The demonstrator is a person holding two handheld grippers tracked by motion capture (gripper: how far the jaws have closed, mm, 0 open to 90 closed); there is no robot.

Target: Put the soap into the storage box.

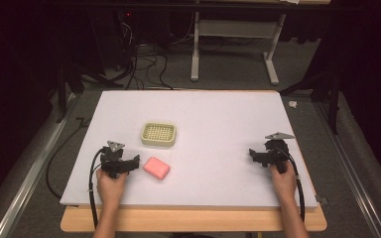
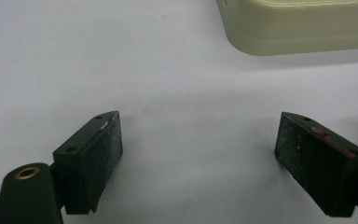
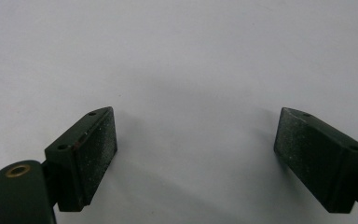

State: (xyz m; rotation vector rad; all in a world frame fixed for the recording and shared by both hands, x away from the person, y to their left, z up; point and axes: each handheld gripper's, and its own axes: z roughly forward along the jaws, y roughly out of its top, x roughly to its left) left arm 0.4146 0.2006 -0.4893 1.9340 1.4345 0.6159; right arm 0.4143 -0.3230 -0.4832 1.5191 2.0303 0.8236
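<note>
Left gripper [image 1: 129, 163]: I held it low beside the pink soap [image 1: 156, 167], jaws spread, empty.
Right gripper [image 1: 258, 156]: I rested it well apart, jaws spread wide.

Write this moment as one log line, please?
left gripper: jaws open, beside pink soap | right gripper: jaws open | soap dish: empty

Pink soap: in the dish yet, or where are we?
Nothing done yet. The pink soap lies on the white mat, apart from the empty cream dish. Left gripper sits open beside the soap; right gripper is open, far off. Likely left: grasp and place.
</note>
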